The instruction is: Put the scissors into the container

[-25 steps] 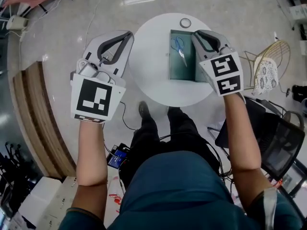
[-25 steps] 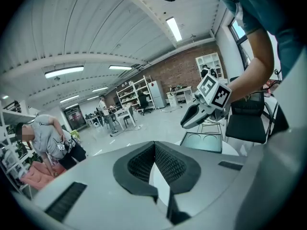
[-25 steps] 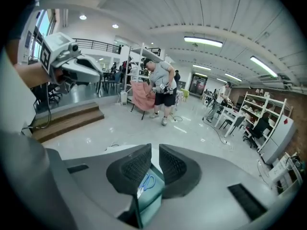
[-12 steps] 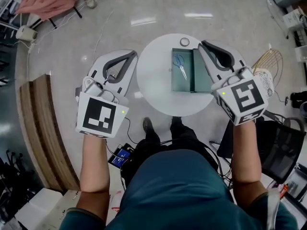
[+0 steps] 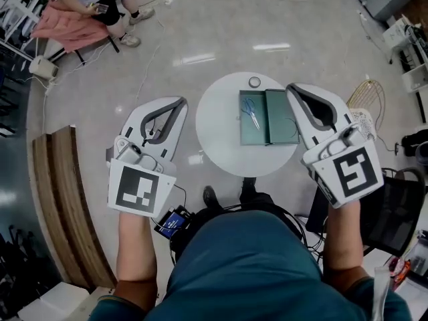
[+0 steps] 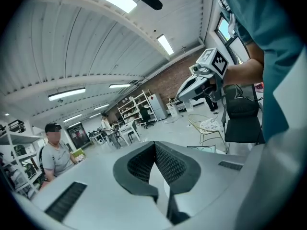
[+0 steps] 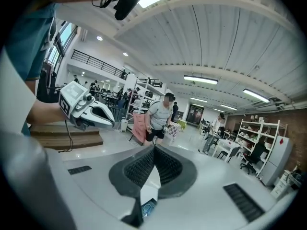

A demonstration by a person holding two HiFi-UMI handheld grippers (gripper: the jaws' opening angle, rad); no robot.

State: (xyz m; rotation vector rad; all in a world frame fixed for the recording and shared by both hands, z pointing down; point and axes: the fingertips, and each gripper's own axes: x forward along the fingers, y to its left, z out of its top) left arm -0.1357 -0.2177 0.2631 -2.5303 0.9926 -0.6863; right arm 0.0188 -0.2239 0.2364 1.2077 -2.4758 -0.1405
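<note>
Head view: scissors (image 5: 251, 112) lying inside the container (image 5: 284, 120) toward the round table (image 5: 217, 136) far edge, left gripper (image 5: 179, 103) and right gripper (image 5: 293, 87) held up at either side, jaws pressed together on nothing, seemingly because placement done.

The blue-handled scissors (image 5: 252, 112) lie flat in the left half of the dark green container (image 5: 283, 118), with the blades pointing toward the near edge of the round white table (image 5: 217, 136). The container lies open, its two halves side by side, on the table's far right part.

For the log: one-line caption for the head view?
Scissors lie in the green container on the round table; left gripper and right gripper shut, empty.
</note>
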